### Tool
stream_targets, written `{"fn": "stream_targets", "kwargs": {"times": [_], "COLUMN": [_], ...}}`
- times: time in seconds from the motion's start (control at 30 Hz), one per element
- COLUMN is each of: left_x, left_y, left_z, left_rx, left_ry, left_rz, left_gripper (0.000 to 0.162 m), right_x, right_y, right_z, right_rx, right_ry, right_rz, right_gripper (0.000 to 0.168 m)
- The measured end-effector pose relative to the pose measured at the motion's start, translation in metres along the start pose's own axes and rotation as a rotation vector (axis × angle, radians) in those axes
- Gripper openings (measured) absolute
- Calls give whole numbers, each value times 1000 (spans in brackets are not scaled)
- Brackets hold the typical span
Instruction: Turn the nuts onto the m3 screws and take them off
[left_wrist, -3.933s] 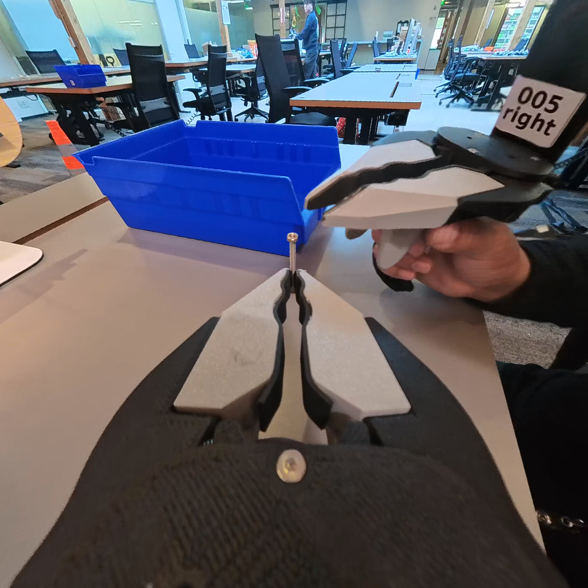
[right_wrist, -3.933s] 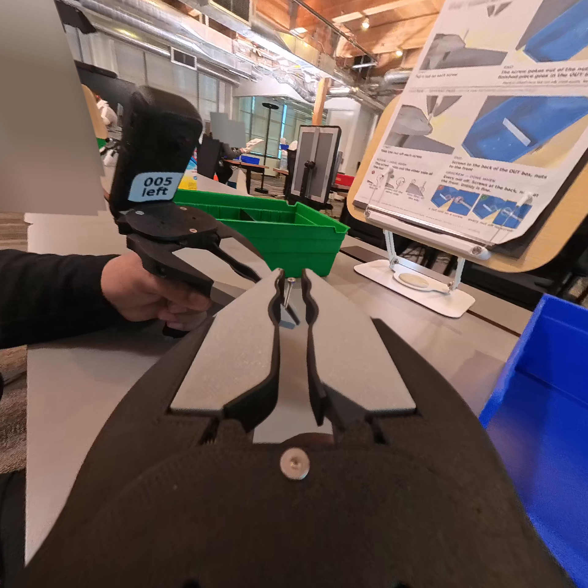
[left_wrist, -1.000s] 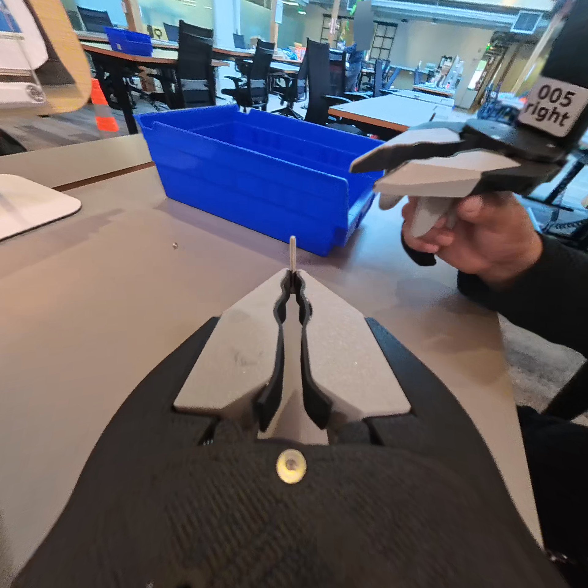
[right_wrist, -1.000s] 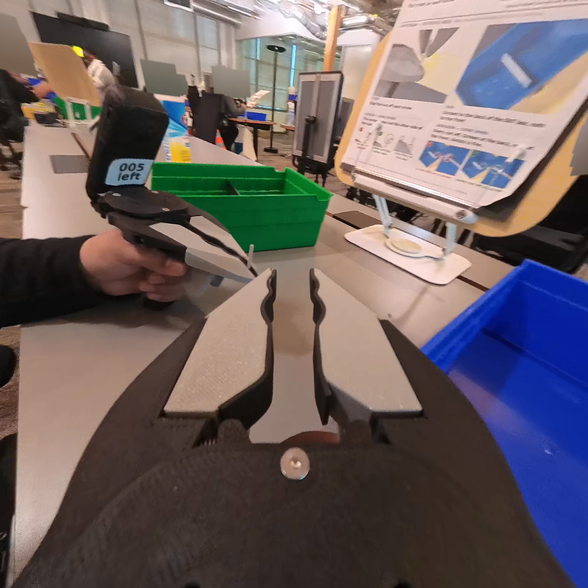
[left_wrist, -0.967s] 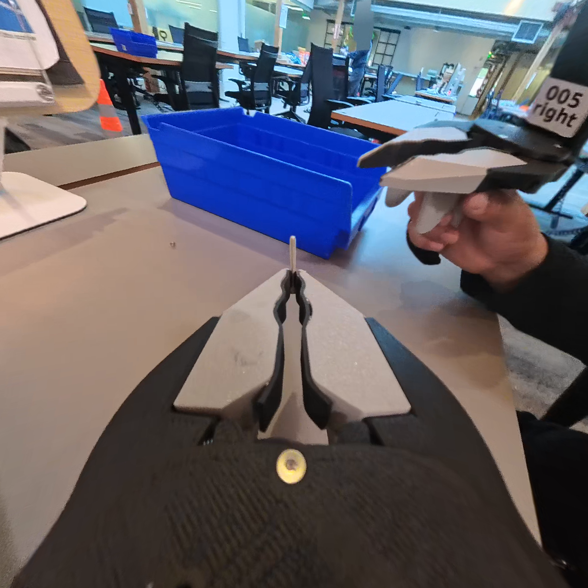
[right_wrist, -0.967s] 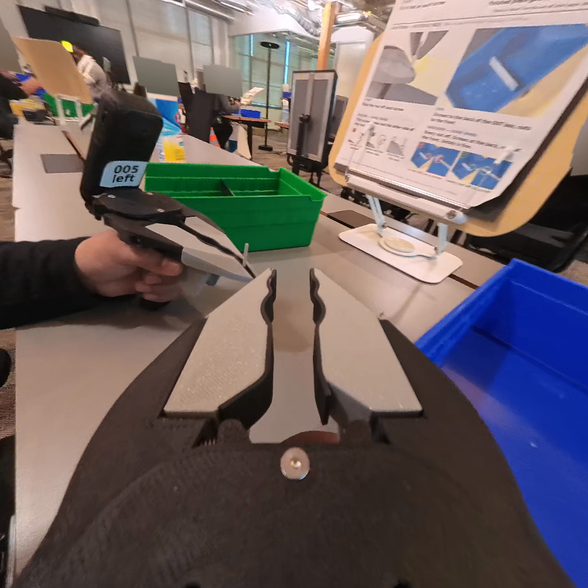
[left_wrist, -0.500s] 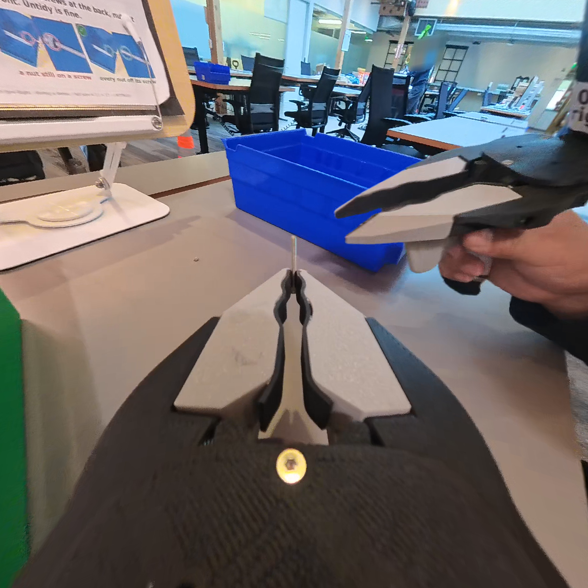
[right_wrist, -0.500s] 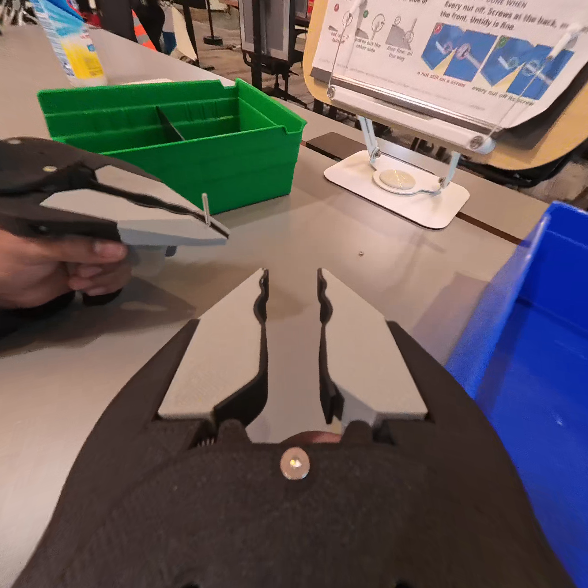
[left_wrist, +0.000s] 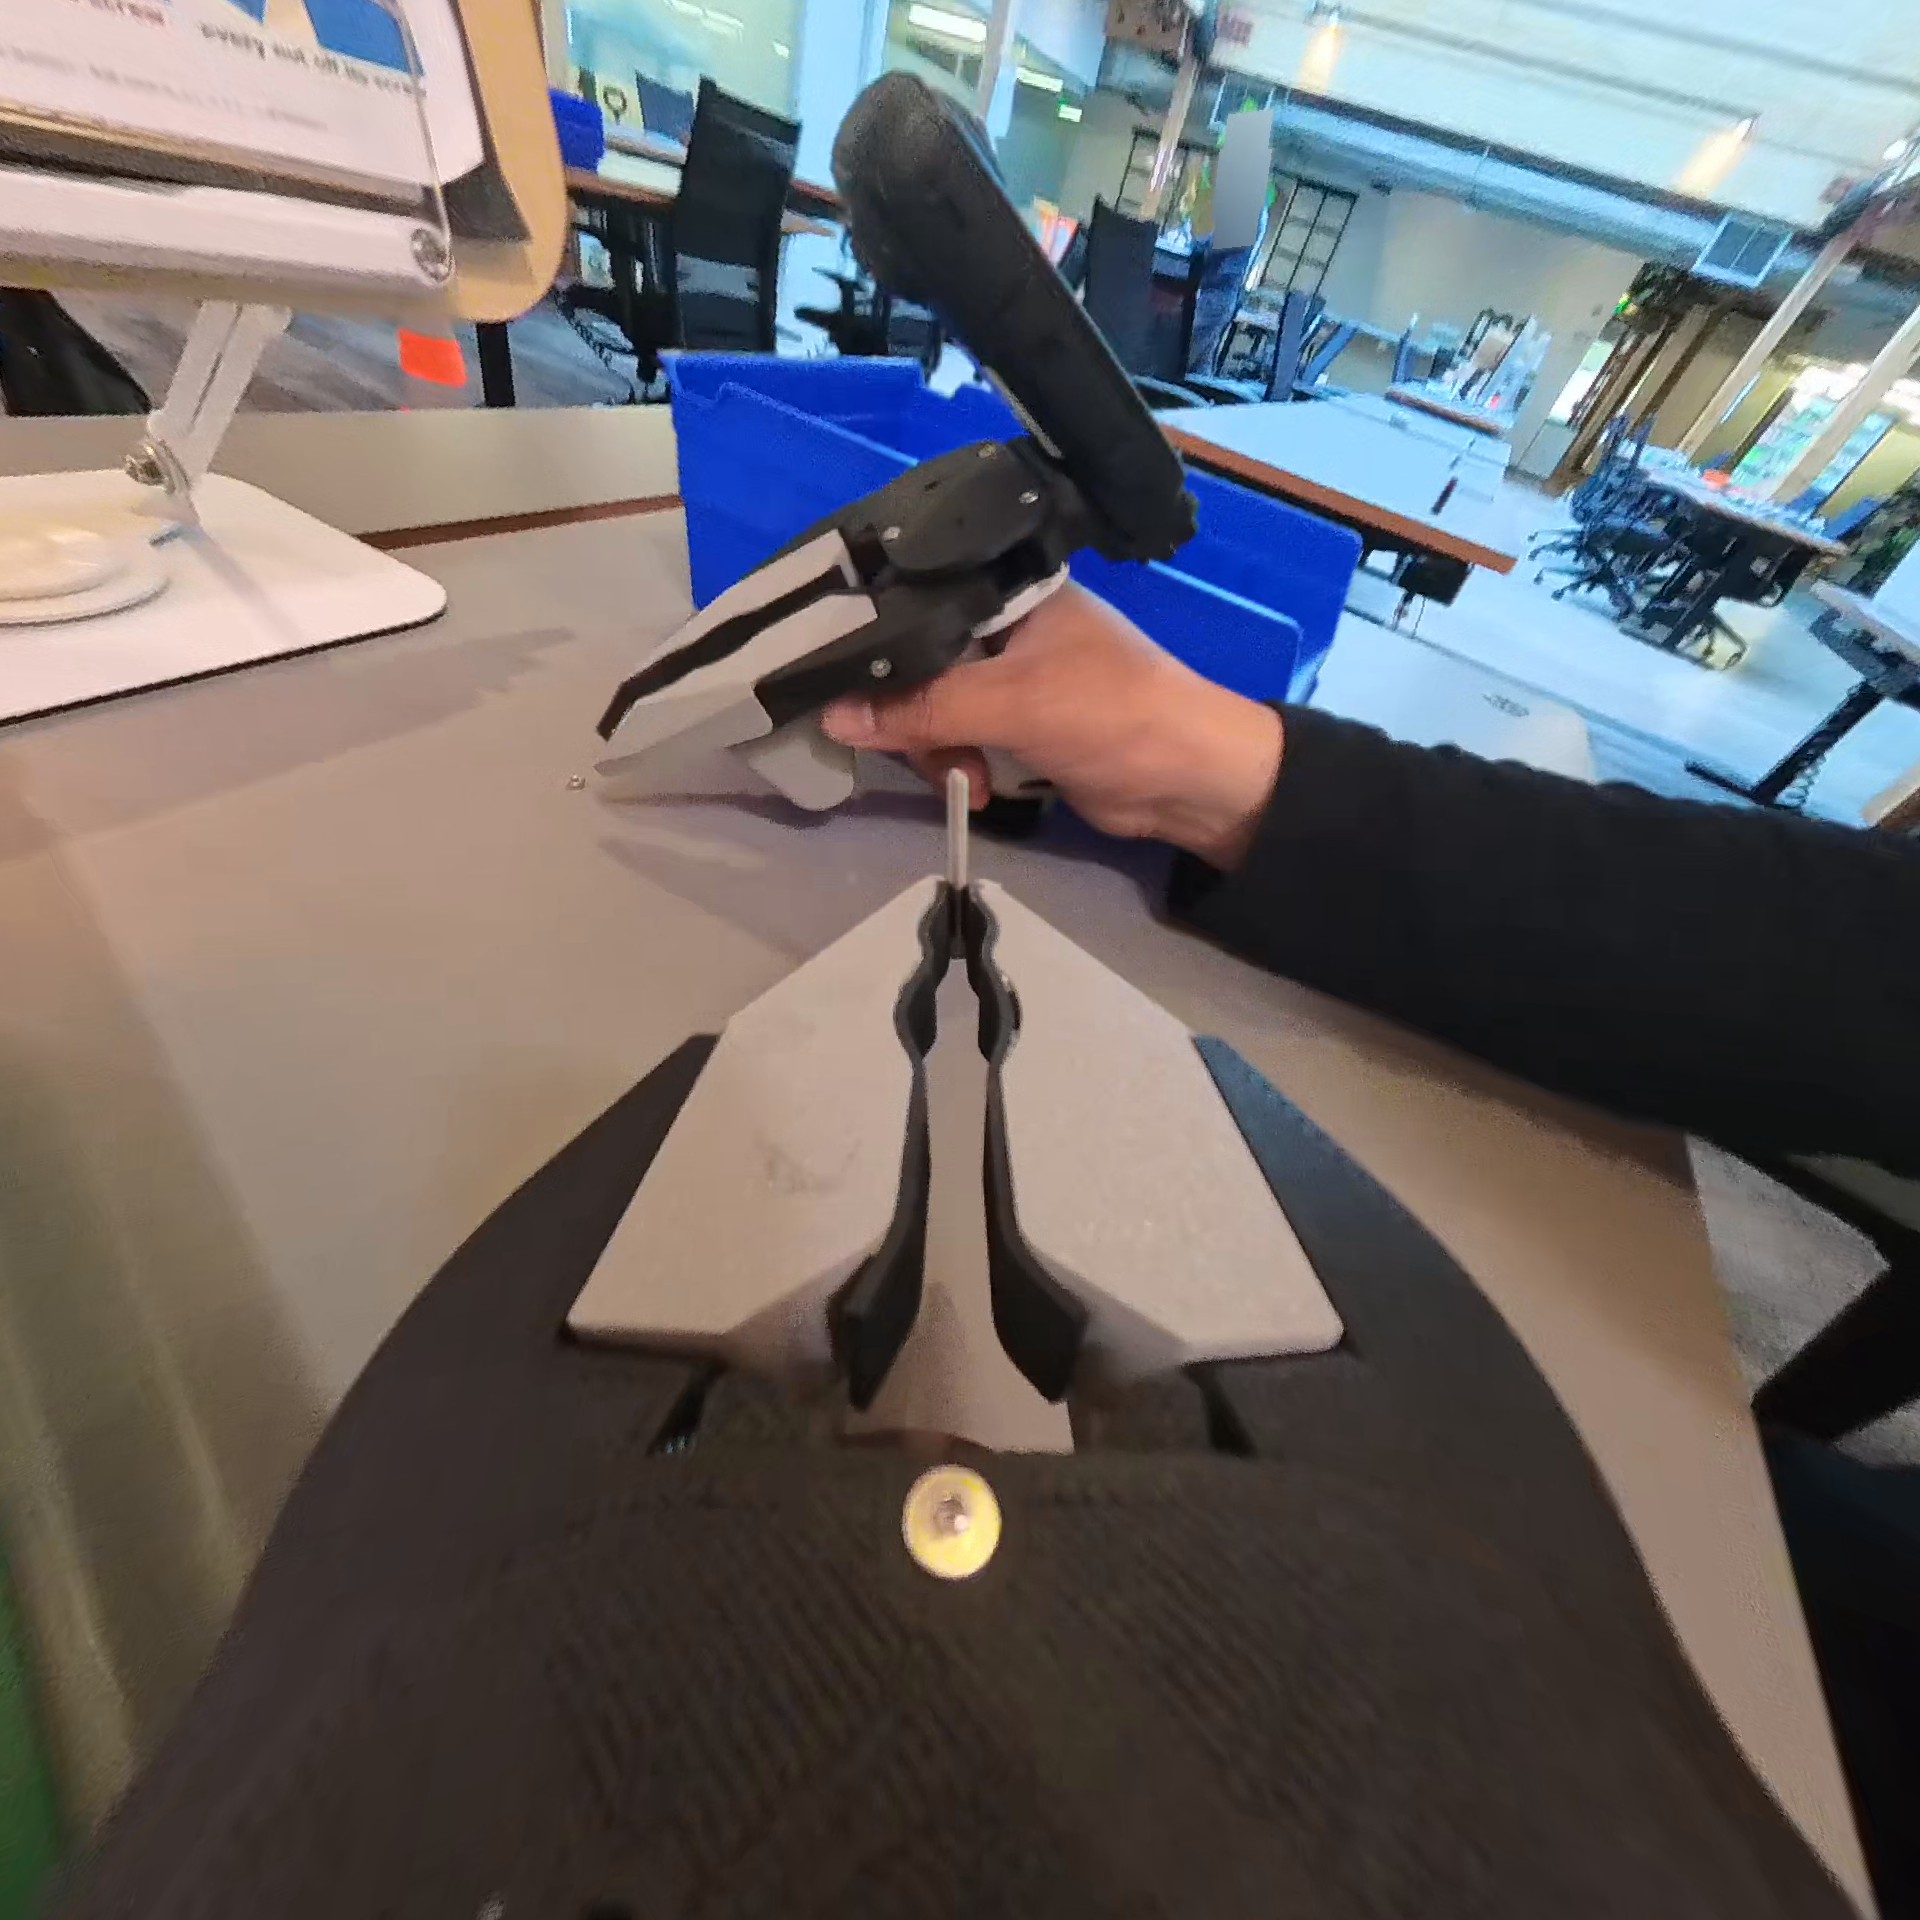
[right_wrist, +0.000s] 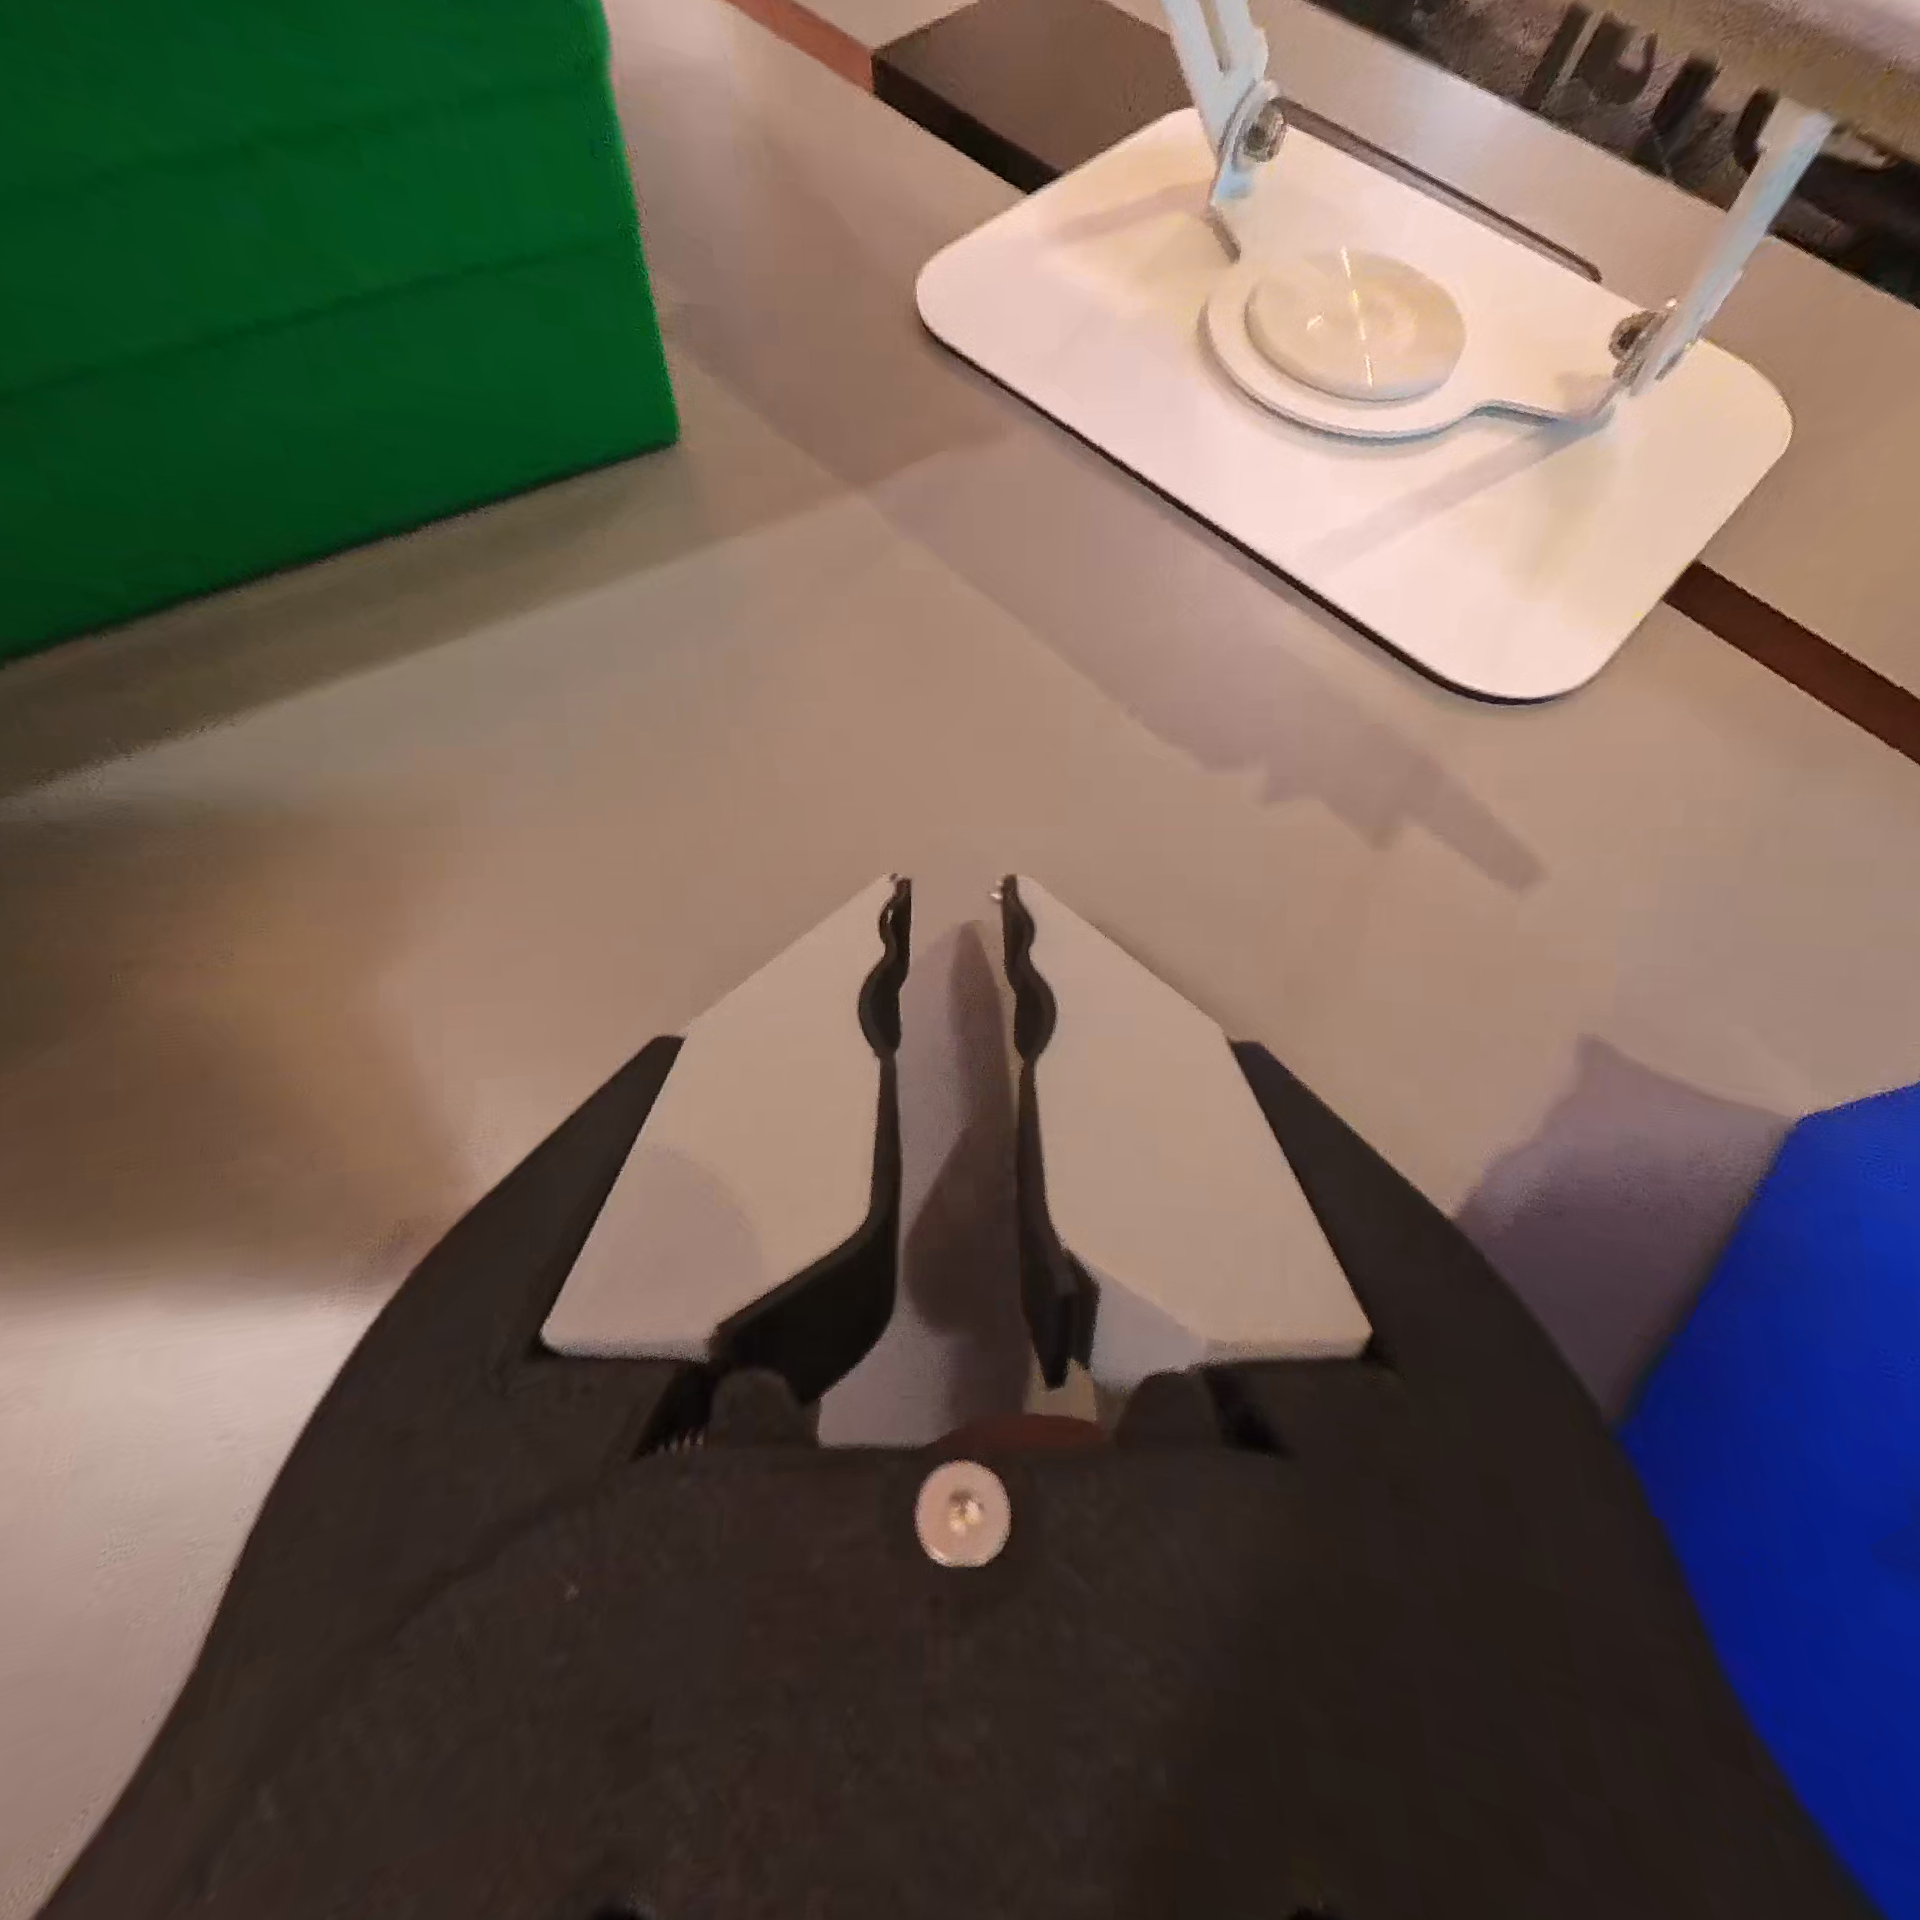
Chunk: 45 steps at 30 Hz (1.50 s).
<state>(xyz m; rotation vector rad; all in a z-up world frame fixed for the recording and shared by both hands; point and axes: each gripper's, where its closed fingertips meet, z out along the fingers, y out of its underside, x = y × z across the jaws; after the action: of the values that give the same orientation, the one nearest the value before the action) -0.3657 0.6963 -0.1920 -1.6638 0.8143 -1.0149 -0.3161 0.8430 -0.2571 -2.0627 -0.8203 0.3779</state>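
Observation:
My left gripper (left_wrist: 957, 891) is shut on a thin silver m3 screw (left_wrist: 956, 826) that stands upright out of its fingertips. In the left wrist view, my right gripper (left_wrist: 608, 750) is lowered with its tips on the grey table (left_wrist: 312, 987), right beside a tiny nut (left_wrist: 571, 781) lying there. In the right wrist view, the right gripper (right_wrist: 954, 888) is open a little and points down at the table. A small shiny speck sits at its right fingertip (right_wrist: 1013, 904); I cannot tell whether it is the nut.
A blue bin (left_wrist: 1226, 582) stands behind the right gripper and shows at the right edge of the right wrist view (right_wrist: 1787, 1455). A green bin (right_wrist: 312, 312) is at the left. A white stand base (right_wrist: 1351, 436) holding an instruction sheet is ahead. Left tips to right tips: about 15 centimetres.
My right gripper has come down from mid-air and tipped forward to the table by the loose nut. My left gripper has kept the screw and turned slightly.

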Motion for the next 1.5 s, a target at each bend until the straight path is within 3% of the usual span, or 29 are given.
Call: {"fn": "stream_targets", "kwargs": {"times": [0.17, 0.3, 0.47, 0.6, 0.7, 0.77, 0.83, 0.93, 1.0, 1.07, 1.3, 1.5], "left_x": [8, 15, 22, 23, 20, 20, 22, 22, 22, 23, 26, 27], "left_y": [1, 6, 6, 3, 4, 6, 8, 7, 8, 9, 10, 10], "left_z": [-4, -1, 2, -1, -1, -1, -1, -2, -3, -2, -3, -4], "left_rx": [-9, -45, -43, -25, -34, -51, -68, -63, -64, -69, -84, -89], "left_ry": [62, 105, 148, 155, 138, 139, 147, 149, 147, 153, 169, 178], "left_rz": [76, 97, 71, 35, 0, -25, -60, -82, -78, -75, -110, -130], "left_gripper": [0, 0, 0, 0, 0, 0, 0, 0, 0, 0, 0, 0], "right_x": [23, 14, -67, -98, -97, -74, -67, -100, -124, -137, -163, -167], "right_y": [-2, -1, -25, -40, -34, -20, -13, -31, -47, -49, -35, -31], "right_z": [2, 2, -35, -80, -83, -63, -56, -81, -111, -123, -115, -111], "right_rx": [11, 9, 189, 321, 324, 237, 214, 320, 419, 419, 323, 285], "right_ry": [40, -33, -375, -504, -483, -317, -279, -541, -741, -820, -809, -806], "right_rz": [-40, -59, -151, -136, -74, -25, -4, 52, 60, 61, -34, -15], "right_gripper": [16, 17, 16, 11, 9, 15, 18, 18, 10, 13, 17, 0]}}
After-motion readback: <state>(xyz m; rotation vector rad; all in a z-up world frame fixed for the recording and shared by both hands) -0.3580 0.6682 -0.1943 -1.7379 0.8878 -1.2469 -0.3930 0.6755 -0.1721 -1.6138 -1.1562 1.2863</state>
